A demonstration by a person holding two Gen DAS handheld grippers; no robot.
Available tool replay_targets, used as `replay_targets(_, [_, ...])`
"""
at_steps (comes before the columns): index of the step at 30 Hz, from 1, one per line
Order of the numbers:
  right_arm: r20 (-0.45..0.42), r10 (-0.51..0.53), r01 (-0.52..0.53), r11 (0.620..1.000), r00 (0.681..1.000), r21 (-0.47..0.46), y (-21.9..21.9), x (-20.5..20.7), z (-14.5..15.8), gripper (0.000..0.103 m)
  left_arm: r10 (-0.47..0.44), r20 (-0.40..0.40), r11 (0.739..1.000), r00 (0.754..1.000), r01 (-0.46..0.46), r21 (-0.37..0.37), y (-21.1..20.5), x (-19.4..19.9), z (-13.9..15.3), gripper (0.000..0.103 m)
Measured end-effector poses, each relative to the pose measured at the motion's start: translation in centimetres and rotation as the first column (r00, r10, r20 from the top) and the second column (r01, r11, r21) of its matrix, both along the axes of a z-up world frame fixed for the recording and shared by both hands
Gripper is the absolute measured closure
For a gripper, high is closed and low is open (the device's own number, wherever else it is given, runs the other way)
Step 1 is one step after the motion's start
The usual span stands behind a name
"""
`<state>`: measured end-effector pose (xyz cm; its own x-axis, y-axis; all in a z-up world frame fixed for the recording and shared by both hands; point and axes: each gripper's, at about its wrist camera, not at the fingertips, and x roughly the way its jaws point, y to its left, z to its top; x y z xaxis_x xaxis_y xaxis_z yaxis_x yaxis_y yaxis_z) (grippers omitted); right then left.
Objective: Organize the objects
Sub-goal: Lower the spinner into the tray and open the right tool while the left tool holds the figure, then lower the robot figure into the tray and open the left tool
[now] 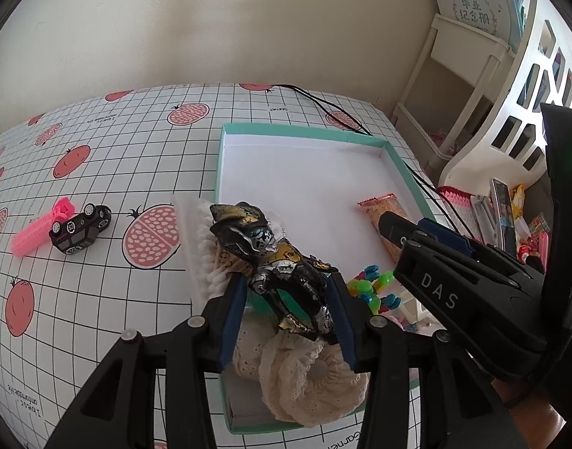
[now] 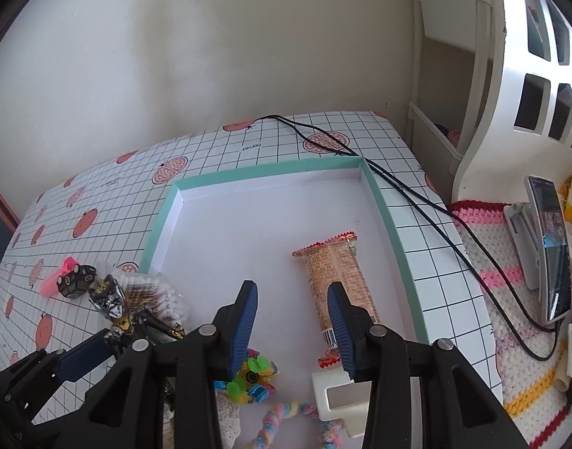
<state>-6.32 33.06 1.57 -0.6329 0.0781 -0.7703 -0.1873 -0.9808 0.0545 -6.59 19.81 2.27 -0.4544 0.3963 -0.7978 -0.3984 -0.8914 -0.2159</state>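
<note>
My left gripper (image 1: 286,284) is shut on a black, gold and silver toy figure (image 1: 263,247), held above the near left part of the teal-rimmed box (image 1: 304,134). Under it in the box lies a cream lace scrunchie (image 1: 308,378). A cotton swab pack (image 1: 200,247) leans on the box's left wall. My right gripper (image 2: 291,292) stands open over the box floor, just left of an orange snack packet (image 2: 338,280). Near it lie a colourful fidget toy (image 2: 248,378), a white block (image 2: 338,393) and a pastel braid (image 2: 282,415). The figure (image 2: 110,299) also shows in the right wrist view.
On the checked cloth (image 1: 99,299) left of the box lie a black toy car (image 1: 80,228) and a pink comb (image 1: 35,235). Black cables (image 2: 398,187) cross the box's far right corner. To the right are a crochet mat (image 2: 510,299), a phone on a stand (image 2: 551,247) and a white shelf (image 2: 510,75).
</note>
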Motion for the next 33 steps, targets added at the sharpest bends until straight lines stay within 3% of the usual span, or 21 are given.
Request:
replay_targets(11, [-0.028,-0.026,0.026,1.000,0.999,0.004,-0.2,0.3,0.9,0.060,0.046,-0.019,0.997,0.999,-0.044,0.071,-1.6,-0.6,1.7,0.053])
replay_targets(19, [-0.008,-0.006,0.007,1.000,1.000,0.030,-0.8,0.2,0.5,0.060,0.126,-0.057,0.990,0.990,-0.121,0.075,-3.6,-1.1,2.2,0.053])
replay_targets(23, [0.012,0.015,-0.015,0.999,1.000,0.048,-1.2,0.1,-0.1,0.060,0.183,-0.064,0.982,0.981,-0.180,0.052,-4.7,-1.2,1.8,0.053])
replay_targets(26, [0.025,0.024,-0.025,0.998,0.999,0.055,-1.4,0.0,-0.4,0.060,0.244,-0.044,0.969,0.969,-0.245,-0.010,-5.5,-1.4,0.8,0.052])
replay_targets(33, [0.037,0.039,-0.041,0.997,0.999,0.064,-1.6,0.0,-0.9,0.043,0.301,-0.015,0.952,0.953,-0.302,-0.054,-6.6,-1.9,-0.4,0.047])
